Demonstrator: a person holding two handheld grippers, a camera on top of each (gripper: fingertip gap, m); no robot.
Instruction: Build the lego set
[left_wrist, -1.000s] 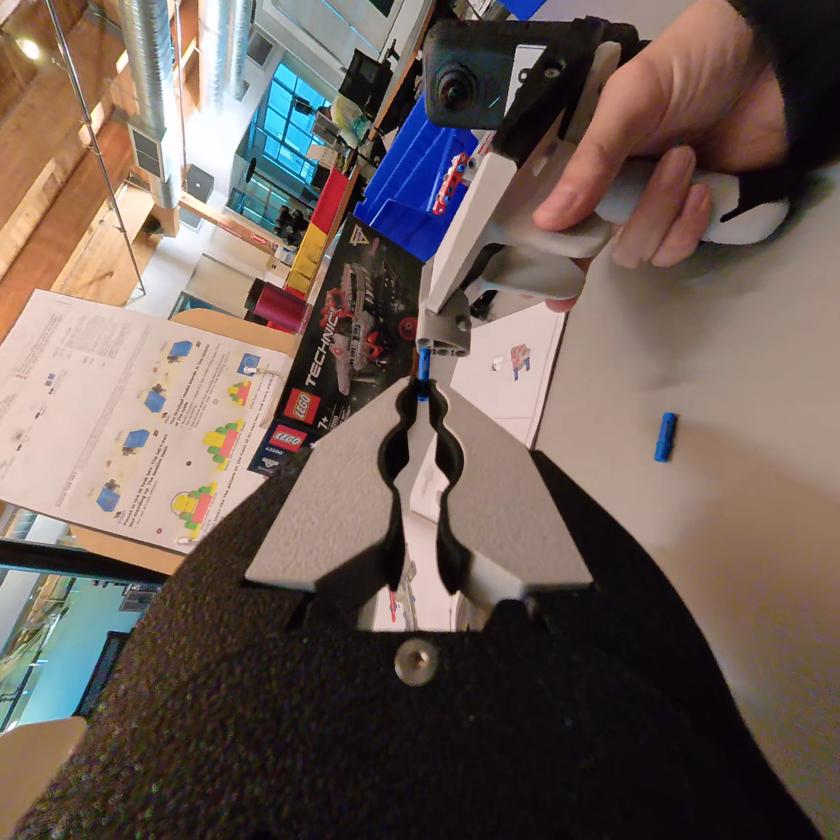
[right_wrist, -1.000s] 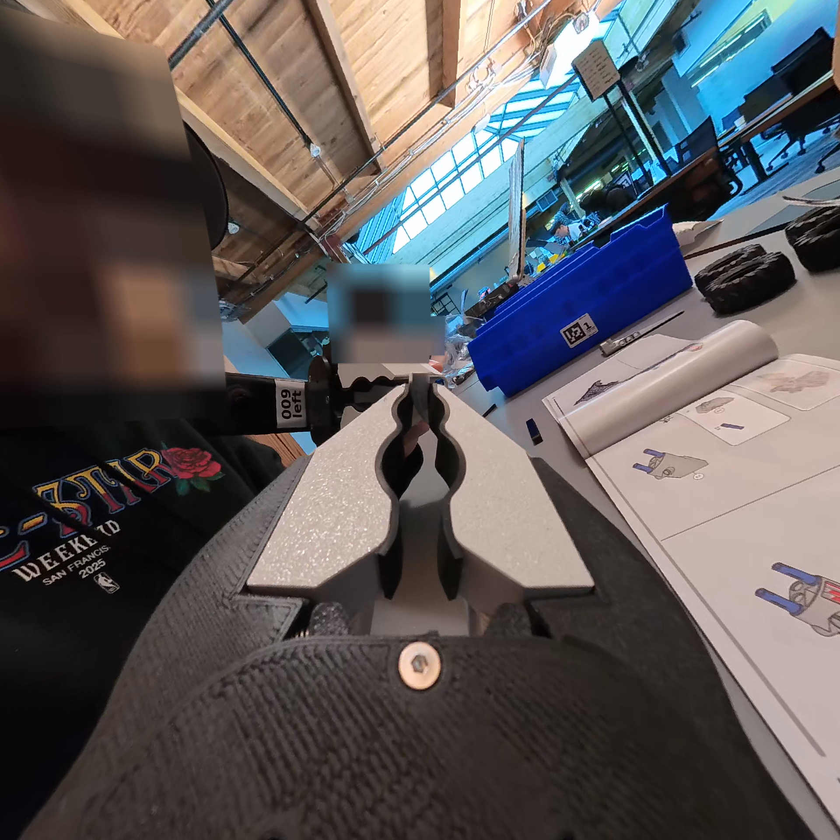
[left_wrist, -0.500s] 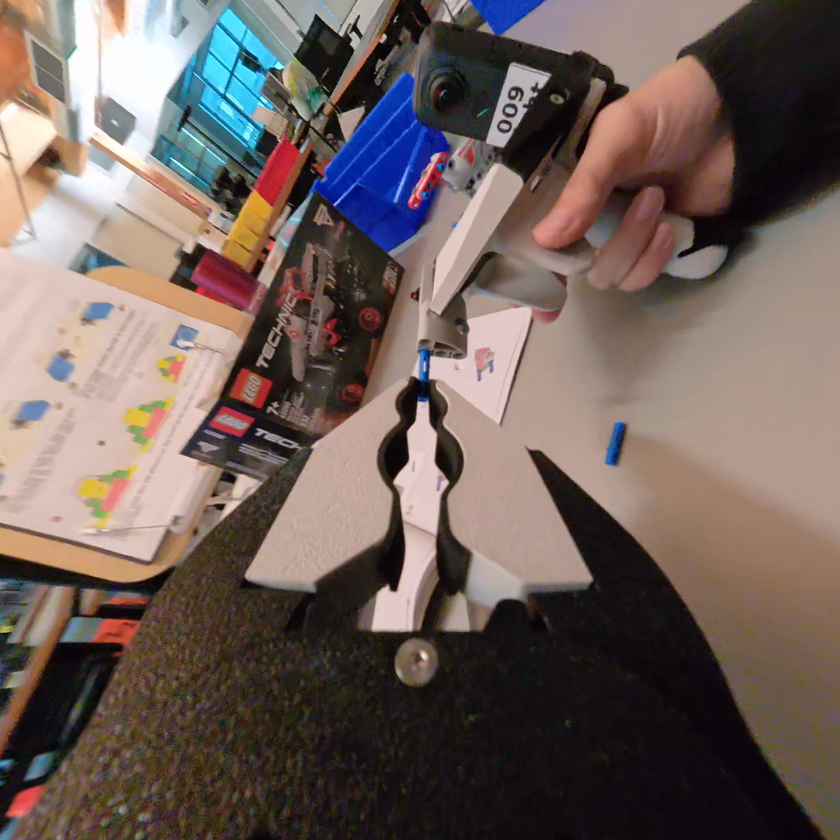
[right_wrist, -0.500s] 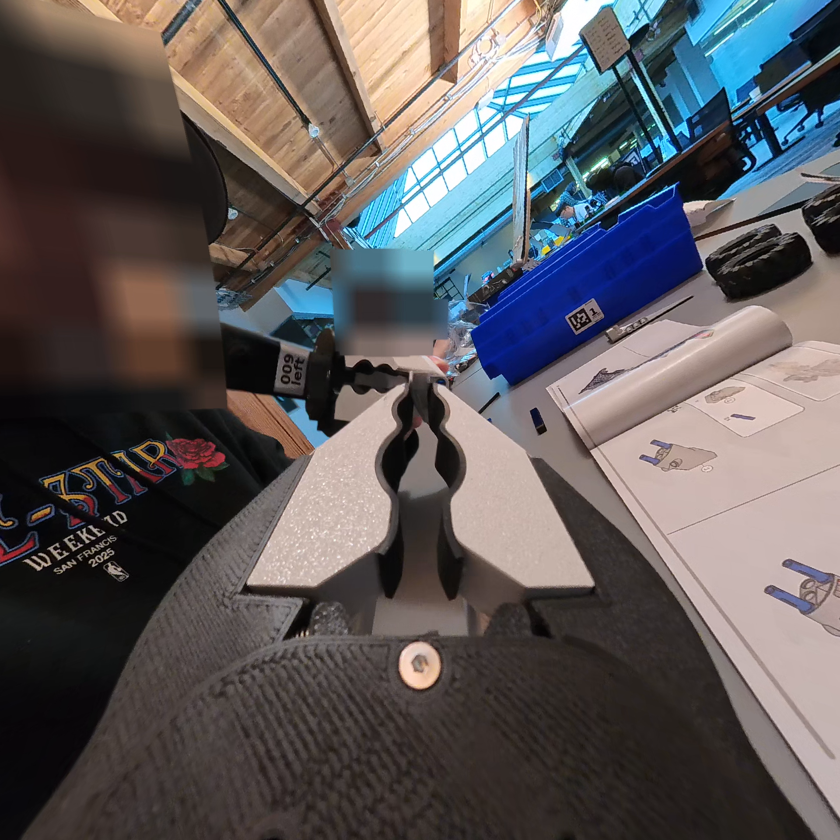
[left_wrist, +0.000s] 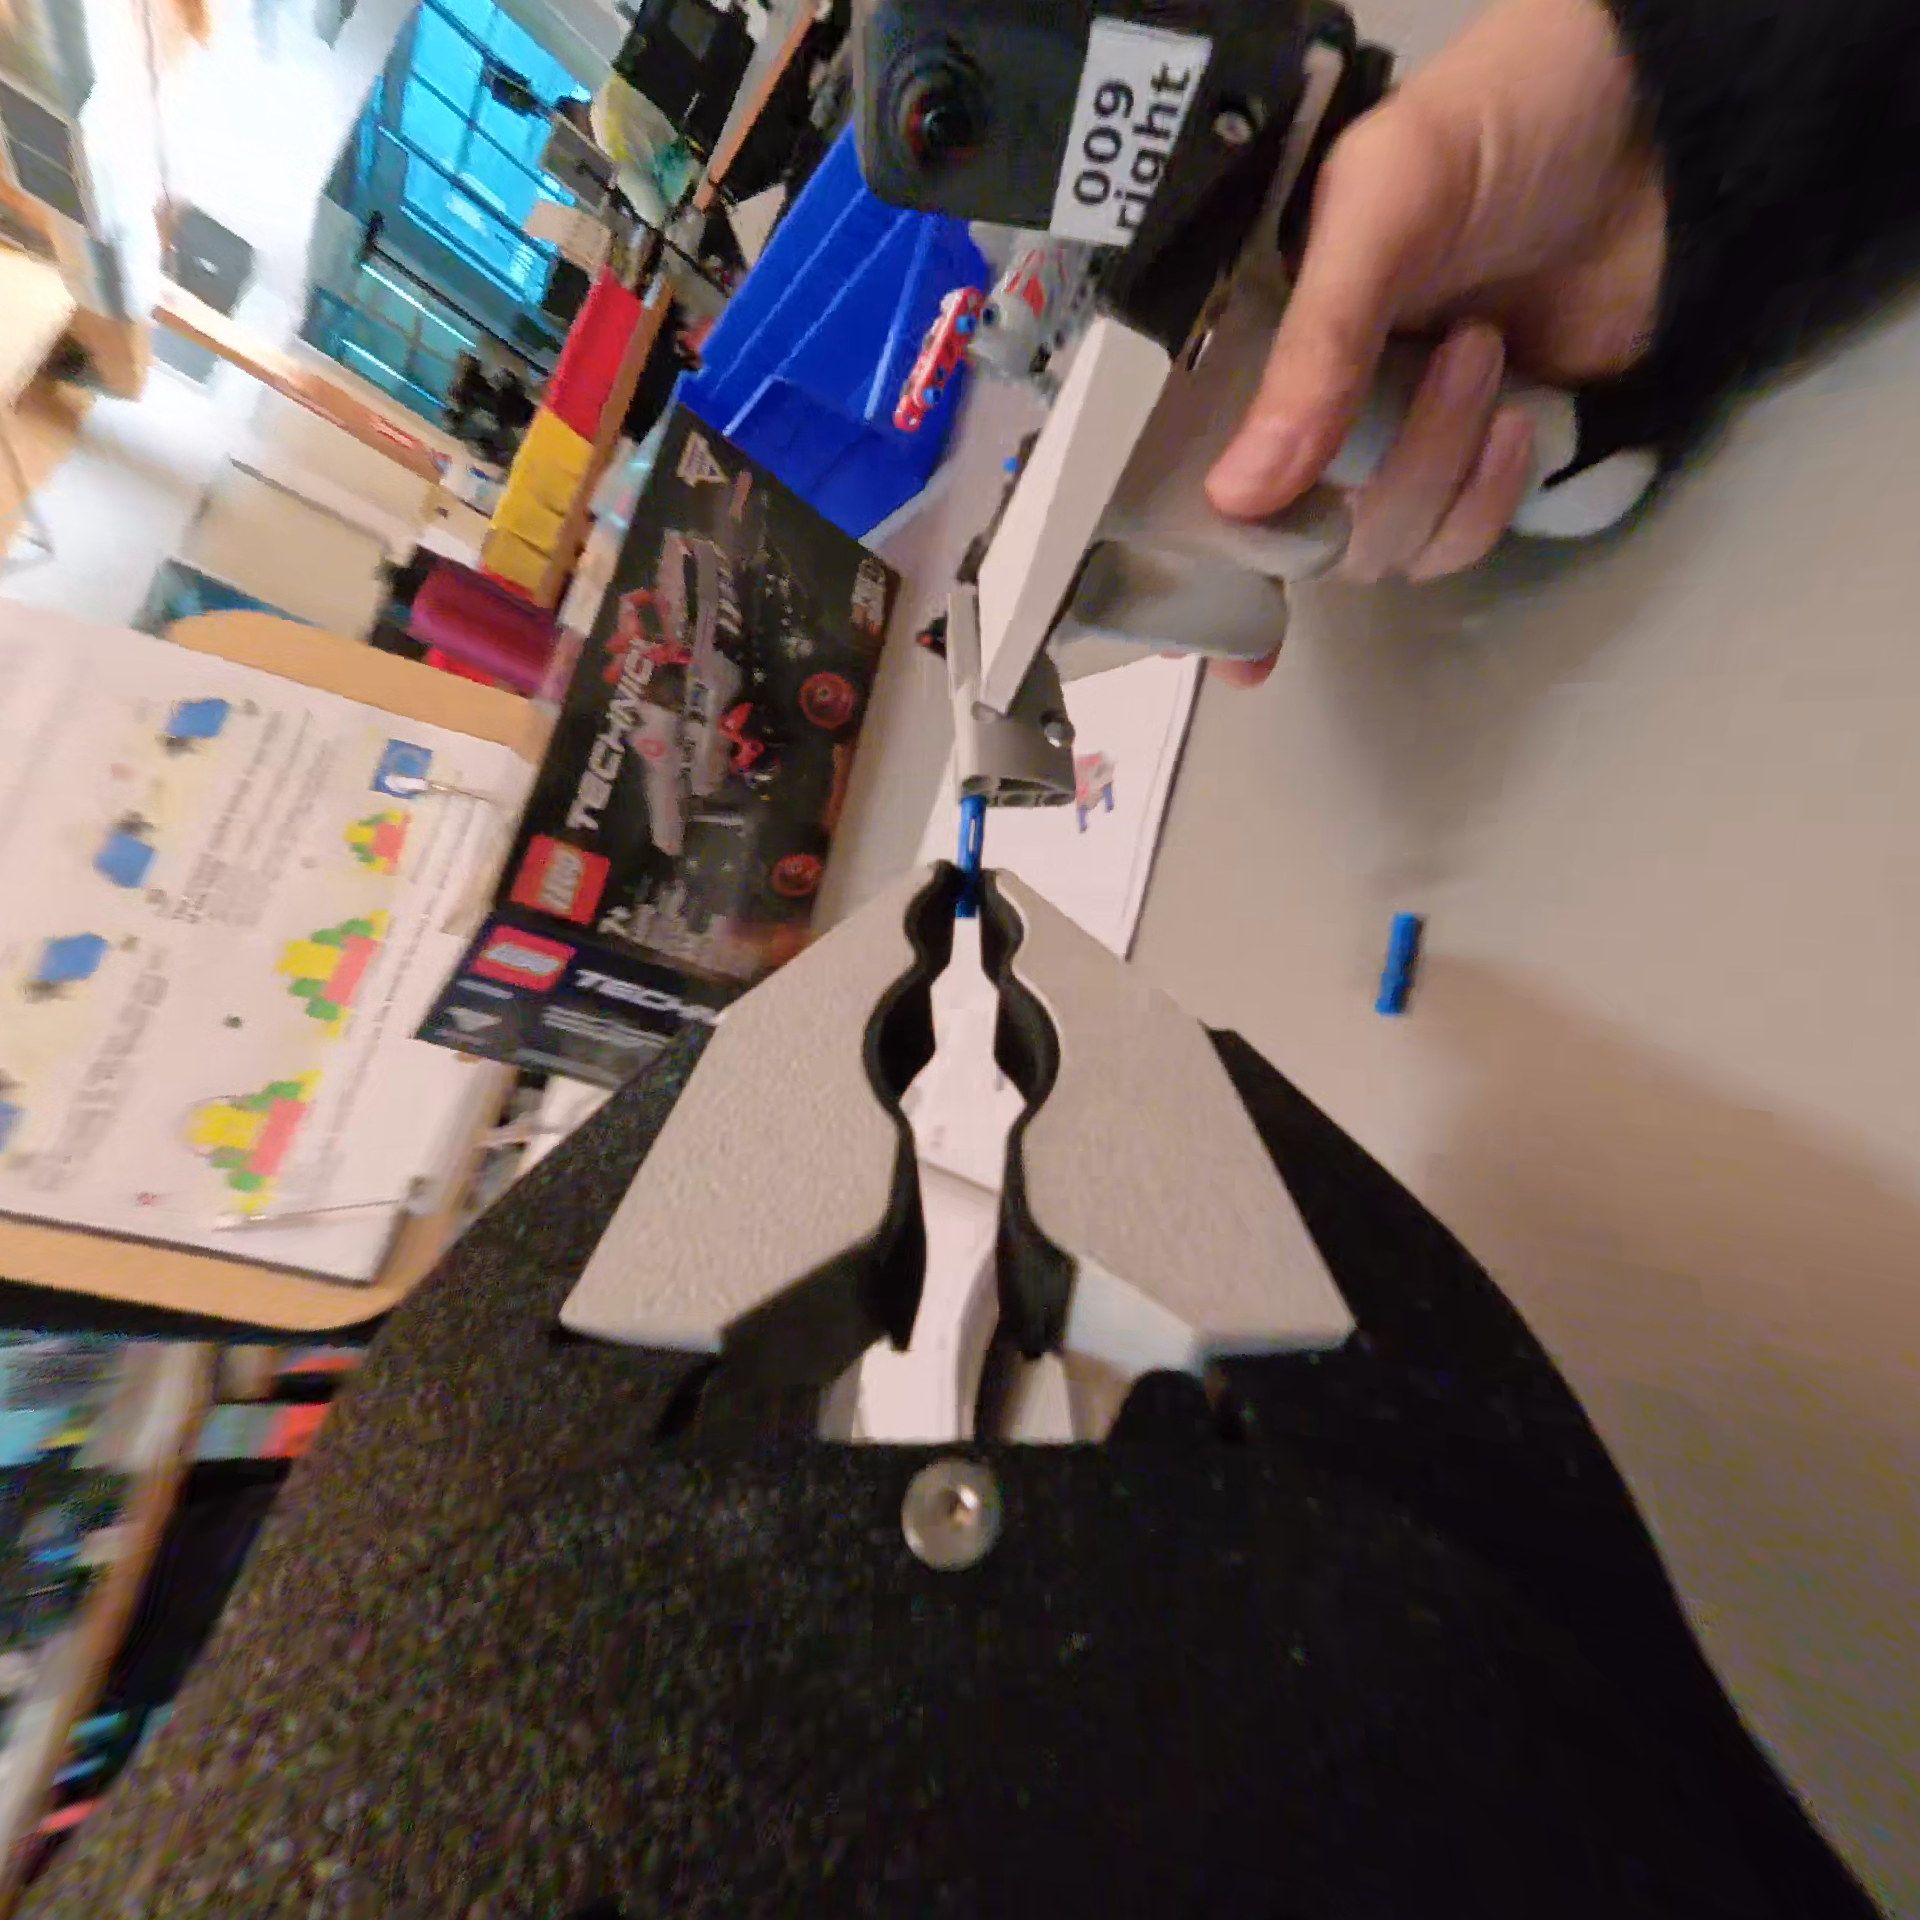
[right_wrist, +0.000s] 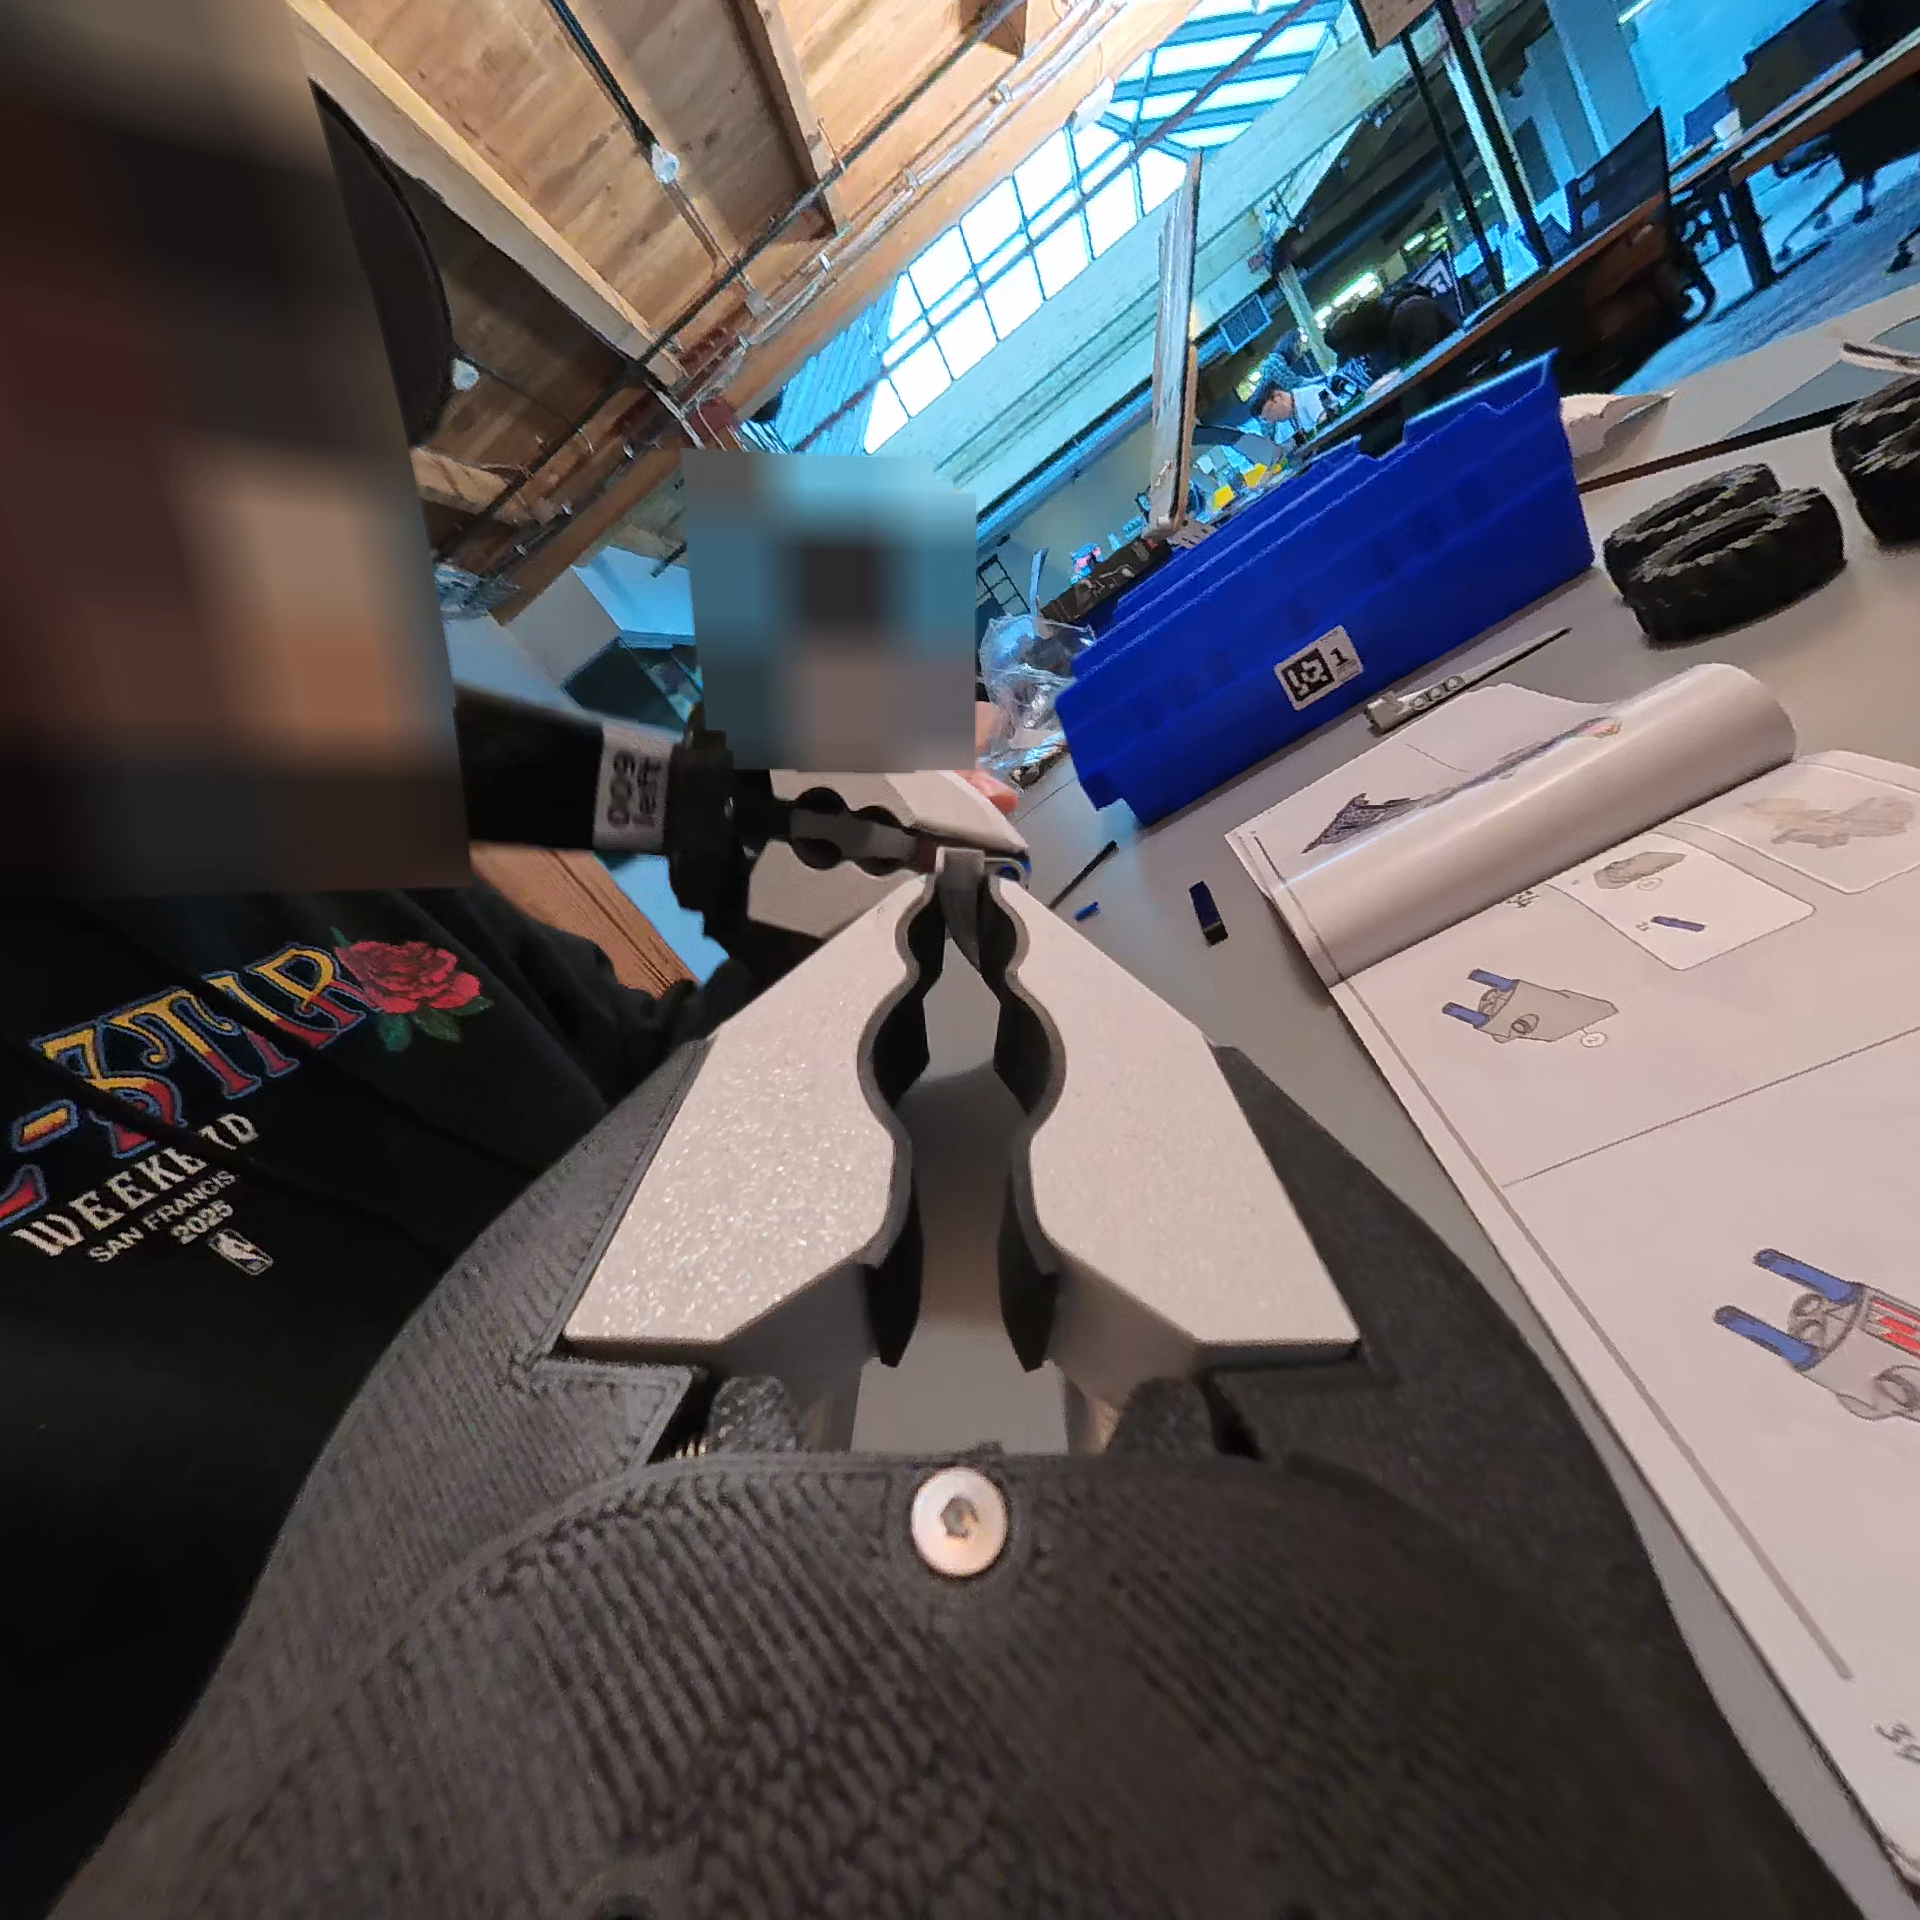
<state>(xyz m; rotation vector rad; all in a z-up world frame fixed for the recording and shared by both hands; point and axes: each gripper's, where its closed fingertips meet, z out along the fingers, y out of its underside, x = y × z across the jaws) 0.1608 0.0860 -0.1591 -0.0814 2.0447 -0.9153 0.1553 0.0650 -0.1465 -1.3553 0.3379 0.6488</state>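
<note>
My left gripper (left_wrist: 968, 896) is shut on a thin blue pin (left_wrist: 969, 844) that sticks out of its tips. The pin's far end meets the underside of a grey connector piece (left_wrist: 1013, 764). My right gripper (left_wrist: 997, 691), seen ahead in the left wrist view, is shut on that grey piece and held by a hand (left_wrist: 1455, 291). In the right wrist view my right gripper (right_wrist: 964, 883) pinches the grey piece (right_wrist: 961, 878), with the left gripper (right_wrist: 831, 821) coming in from the left. A second blue pin (left_wrist: 1395, 961) lies loose on the grey table (left_wrist: 1558, 1091).
An open instruction booklet (right_wrist: 1662, 1039) lies at the right. A blue bin (right_wrist: 1340, 623) and black tyres (right_wrist: 1725, 551) stand farther back. The black set box (left_wrist: 686, 790) and a picture sheet on a board (left_wrist: 229, 935) are at the left. A small dark piece (right_wrist: 1203, 910) lies near the booklet. The grippers are tip to tip, or close to it.
Both grippers keep their hold. The left wrist view has turned and closed in on the right gripper. The blue pin stays against the grey piece.
</note>
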